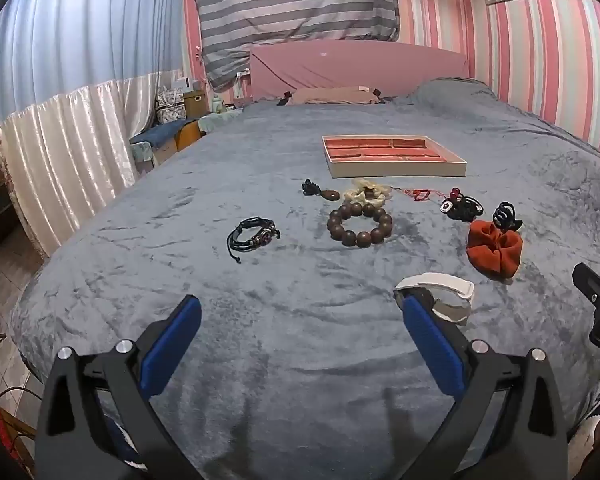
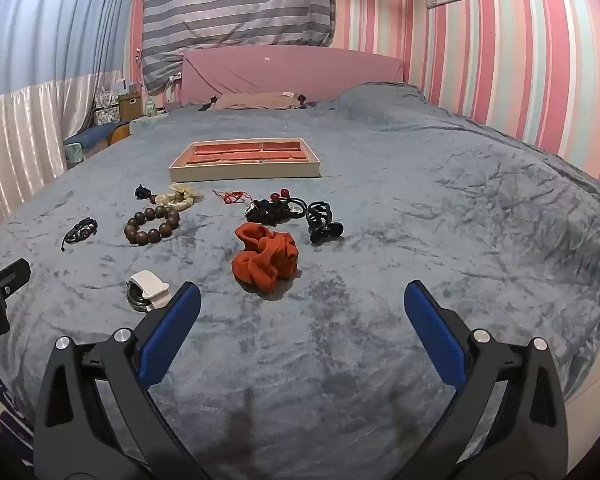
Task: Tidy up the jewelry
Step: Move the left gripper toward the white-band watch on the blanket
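Jewelry lies scattered on a grey-blue bedspread (image 1: 300, 320). A cream tray with red lining (image 1: 392, 155) (image 2: 244, 162) sits behind it. In front lie a black cord bracelet (image 1: 253, 236) (image 2: 80, 230), a brown wooden bead bracelet (image 1: 360, 224) (image 2: 153, 224), a cream scrunchie (image 1: 365, 196) (image 2: 178, 197), an orange scrunchie (image 1: 495, 251) (image 2: 265, 261), a black claw clip (image 1: 507, 216) (image 2: 322, 220) and a white band (image 1: 440, 292) (image 2: 148, 286). My left gripper (image 1: 302, 312) is open above bare blanket, its right fingertip just before the white band. My right gripper (image 2: 302, 300) is open, short of the orange scrunchie.
A small dark pendant (image 1: 320, 191), a red cord (image 1: 418, 193) and a tangle of black hair ties with red beads (image 2: 274, 206) also lie near the tray. A pink headboard (image 1: 360, 68) and striped wall stand behind. The bed edge drops off at left toward curtains (image 1: 68, 152).
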### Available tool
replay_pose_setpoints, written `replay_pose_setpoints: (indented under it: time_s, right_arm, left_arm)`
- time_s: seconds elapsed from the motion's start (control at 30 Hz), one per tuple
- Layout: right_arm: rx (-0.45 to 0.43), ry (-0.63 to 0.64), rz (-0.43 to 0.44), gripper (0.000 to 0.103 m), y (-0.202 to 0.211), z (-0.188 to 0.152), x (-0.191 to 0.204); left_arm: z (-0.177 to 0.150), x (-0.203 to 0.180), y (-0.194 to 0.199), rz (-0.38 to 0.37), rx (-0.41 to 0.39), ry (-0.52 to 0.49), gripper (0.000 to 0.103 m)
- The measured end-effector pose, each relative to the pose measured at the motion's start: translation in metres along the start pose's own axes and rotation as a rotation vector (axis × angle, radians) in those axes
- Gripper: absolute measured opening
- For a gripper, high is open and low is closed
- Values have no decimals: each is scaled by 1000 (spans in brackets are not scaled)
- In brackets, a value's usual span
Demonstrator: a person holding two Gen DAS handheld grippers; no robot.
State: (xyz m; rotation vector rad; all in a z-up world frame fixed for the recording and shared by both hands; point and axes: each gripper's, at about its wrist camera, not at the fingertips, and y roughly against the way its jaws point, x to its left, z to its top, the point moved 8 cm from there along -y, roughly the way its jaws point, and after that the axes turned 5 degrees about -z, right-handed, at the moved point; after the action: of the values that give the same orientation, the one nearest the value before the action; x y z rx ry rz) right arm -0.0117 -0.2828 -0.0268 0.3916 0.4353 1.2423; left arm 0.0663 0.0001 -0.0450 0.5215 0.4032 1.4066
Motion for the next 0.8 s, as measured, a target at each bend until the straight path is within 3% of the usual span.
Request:
replay_pose_setpoints:
  time_s: [0.8]
  right_arm:
    - [15,18,-17,99,-2,2,1]
  left_arm:
    - [0,0,0,-9,2,-4,99]
